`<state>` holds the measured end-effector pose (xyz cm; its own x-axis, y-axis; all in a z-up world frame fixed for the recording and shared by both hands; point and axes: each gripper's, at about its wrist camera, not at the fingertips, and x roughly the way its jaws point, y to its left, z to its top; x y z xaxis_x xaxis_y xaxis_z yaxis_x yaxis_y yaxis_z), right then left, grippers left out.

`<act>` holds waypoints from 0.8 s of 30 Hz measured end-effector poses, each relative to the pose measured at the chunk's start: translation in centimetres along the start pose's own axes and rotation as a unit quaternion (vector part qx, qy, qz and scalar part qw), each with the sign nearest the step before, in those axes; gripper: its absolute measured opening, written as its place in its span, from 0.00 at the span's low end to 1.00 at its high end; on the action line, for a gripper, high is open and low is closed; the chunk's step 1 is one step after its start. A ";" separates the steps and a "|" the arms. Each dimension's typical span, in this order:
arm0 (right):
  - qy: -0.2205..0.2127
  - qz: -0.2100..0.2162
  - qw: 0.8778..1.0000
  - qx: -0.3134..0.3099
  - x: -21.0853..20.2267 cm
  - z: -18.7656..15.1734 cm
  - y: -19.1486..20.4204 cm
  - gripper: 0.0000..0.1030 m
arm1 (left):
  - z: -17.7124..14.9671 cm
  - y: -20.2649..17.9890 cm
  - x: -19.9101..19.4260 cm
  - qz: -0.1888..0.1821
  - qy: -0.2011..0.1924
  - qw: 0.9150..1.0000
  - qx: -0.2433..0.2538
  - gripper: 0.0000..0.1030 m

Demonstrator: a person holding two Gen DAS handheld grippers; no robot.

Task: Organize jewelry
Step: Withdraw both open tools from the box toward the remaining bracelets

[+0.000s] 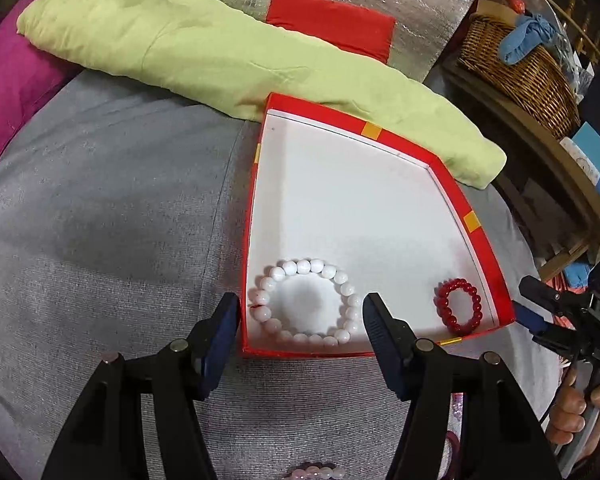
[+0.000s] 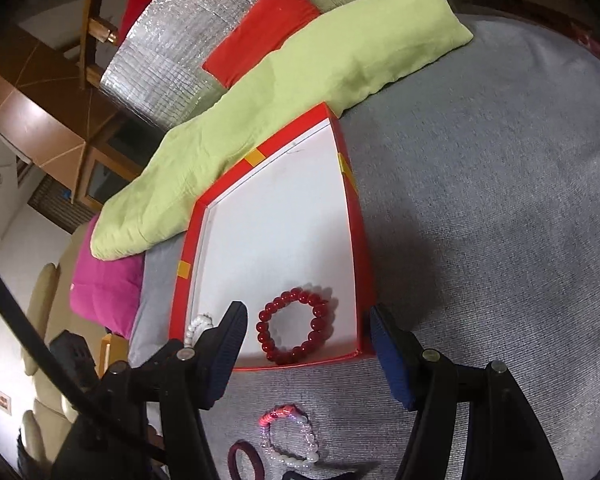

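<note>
From the left wrist camera, the left gripper (image 1: 300, 316) hangs with its jaws spread apart and nothing between the pads; its left finger stands just outside the near left wall of the red box (image 1: 486, 248), and its right finger reaches over the near edge. The shallow box has a white floor and sits on a grey fabric surface (image 1: 112, 208). Inside it, near the front left corner, lies the white bead bracelet (image 1: 308, 302), flat and free of the pads, and toward the front right corner lies the smaller red bead bracelet (image 1: 458, 306), well apart from the white one. A long light-green cushion (image 1: 228, 64) rests against the box's far side, with a magenta cushion (image 1: 12, 80) at far left and a wicker basket (image 1: 520, 68) at upper right. At the right edge, the right gripper (image 1: 534, 308) pokes in beside the box's corner, a hand (image 1: 580, 412) on its handle. From the right wrist camera, the right gripper (image 2: 306, 330) is likewise open and empty, its fingers straddling the red bead bracelet (image 2: 294, 326), which lies on the box floor near the front right corner. The red box (image 2: 184, 268) shows a bit of the white bead bracelet (image 2: 198, 326) behind the left finger. On the fabric in front lie a pink-and-white beaded bracelet (image 2: 290, 436) and a dark maroon ring-shaped band (image 2: 246, 462).
</note>
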<state>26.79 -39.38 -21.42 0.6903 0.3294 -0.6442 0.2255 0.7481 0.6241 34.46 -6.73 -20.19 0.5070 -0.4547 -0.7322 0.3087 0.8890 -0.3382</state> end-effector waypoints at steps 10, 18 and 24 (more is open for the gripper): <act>-0.007 -0.016 1.000 -0.008 0.0 0.3 0.2 0.65 | -0.1 -0.3 -0.3 -0.002 -0.005 1.000 0.001 0.62; 0.006 -0.028 0.999 -0.019 -0.4 0.2 0.3 0.65 | 0.3 0.0 -1.4 0.013 -0.021 1.000 -0.004 0.63; 0.028 -0.049 0.998 -0.028 -2.0 -0.4 -0.9 0.65 | -0.6 -0.7 -3.3 0.031 -0.037 0.998 0.035 0.63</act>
<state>24.97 -40.50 -20.86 0.6274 0.2829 -0.7255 0.2499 0.8092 0.5317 32.07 -5.83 -17.85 0.5845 -0.4040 -0.7037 0.3286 0.9108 -0.2499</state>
